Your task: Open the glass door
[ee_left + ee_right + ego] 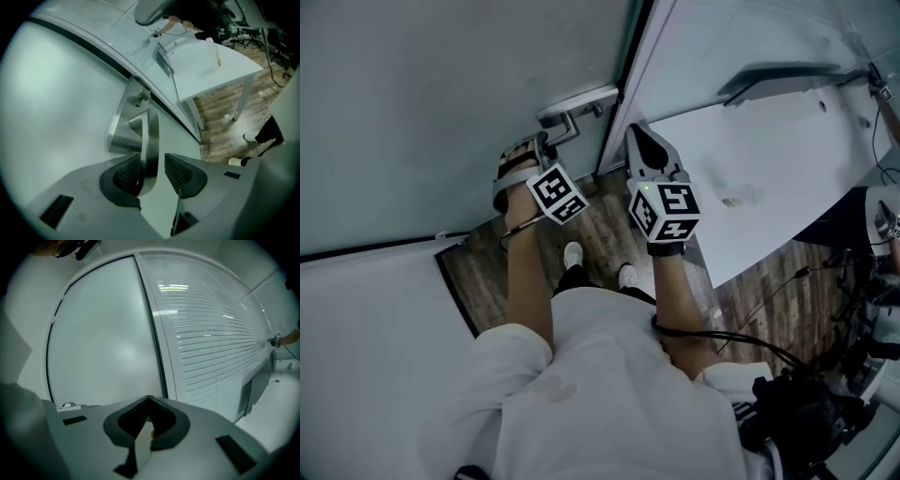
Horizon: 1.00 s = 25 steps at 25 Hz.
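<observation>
Now, left gripper brackets the lever handle, jaws apart and unclamped; next, likely clamp and push down; right gripper closed, empty.

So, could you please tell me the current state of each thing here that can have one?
Glass door: closed, as far as the views show.
Door handle: between the left jaws, not clamped.
Left hand-held gripper: open, jaws either side of the handle.
Right hand-held gripper: shut, empty.
Blinds: lowered.
</observation>
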{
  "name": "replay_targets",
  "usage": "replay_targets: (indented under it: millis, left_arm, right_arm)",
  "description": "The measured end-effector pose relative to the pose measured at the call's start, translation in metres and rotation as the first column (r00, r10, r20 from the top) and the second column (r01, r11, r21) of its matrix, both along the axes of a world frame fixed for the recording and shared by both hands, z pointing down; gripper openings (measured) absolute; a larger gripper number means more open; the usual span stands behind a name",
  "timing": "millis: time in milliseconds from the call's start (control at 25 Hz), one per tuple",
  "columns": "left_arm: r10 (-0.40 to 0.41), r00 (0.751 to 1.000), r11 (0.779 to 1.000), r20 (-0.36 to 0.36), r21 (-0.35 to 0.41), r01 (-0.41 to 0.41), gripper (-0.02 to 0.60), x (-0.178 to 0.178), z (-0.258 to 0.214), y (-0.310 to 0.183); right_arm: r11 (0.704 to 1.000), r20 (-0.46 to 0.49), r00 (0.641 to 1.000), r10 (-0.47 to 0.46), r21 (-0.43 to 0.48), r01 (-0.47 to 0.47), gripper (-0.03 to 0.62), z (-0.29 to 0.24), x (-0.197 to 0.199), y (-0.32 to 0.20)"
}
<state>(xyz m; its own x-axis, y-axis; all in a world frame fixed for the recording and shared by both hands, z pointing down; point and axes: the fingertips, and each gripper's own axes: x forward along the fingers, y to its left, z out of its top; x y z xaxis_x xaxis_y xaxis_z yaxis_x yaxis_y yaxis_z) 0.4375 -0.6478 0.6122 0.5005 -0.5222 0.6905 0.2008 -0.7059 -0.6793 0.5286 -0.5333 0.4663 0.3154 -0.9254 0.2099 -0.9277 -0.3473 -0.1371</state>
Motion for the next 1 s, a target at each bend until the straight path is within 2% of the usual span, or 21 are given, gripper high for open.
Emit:
replay_targets:
  millis: [120,200,320,440,600,800,1000]
  left_arm:
    - [0.011,0.998,0.997,0.054,0.074,-0.015,0.158,0.004,0.004,-0.004]
    - [0.024,0.998,0.997,0.055,0.072,-0.028,0.158,0.007,0.009,-0.005]
    - [0.037,0.999,0.999,-0.014,0.038,-0.037,0.150,0.014,0.014,-0.007]
    - [0.050,0.997,0.997,-0.055,0.063,-0.046,0.150,0.014,0.013,-0.007]
    - [0.052,0.978,0.998,-0.204,-0.011,-0.056,0.150,0.018,0.006,-0.004]
    - [0.059,0.975,0.998,-0.215,0.014,-0.057,0.142,0.017,0.007,-0.005]
    - [0.033,0.952,0.999,-0.304,-0.025,-0.043,0.107,0.020,0.002,-0.005]
  right_arm:
    - [1.000,0.011,1.000,-0.003,0.000,0.003,0.002,0.002,0.002,-0.001]
    - [1.000,0.017,1.000,-0.007,0.000,0.007,0.002,0.005,0.002,-0.002]
    - [1.000,0.021,1.000,-0.016,0.003,0.016,0.002,0.007,0.002,-0.002]
    - [1.000,0.027,0.999,-0.019,0.003,0.019,0.002,0.008,0.003,-0.001]
    - [1.000,0.039,0.999,-0.016,0.003,0.016,0.002,0.009,0.006,-0.001]
    - [1.000,0.048,0.999,-0.024,0.002,0.024,0.002,0.013,0.003,-0.001]
    - [0.999,0.052,0.998,-0.032,0.007,0.031,0.002,0.012,-0.001,0.003]
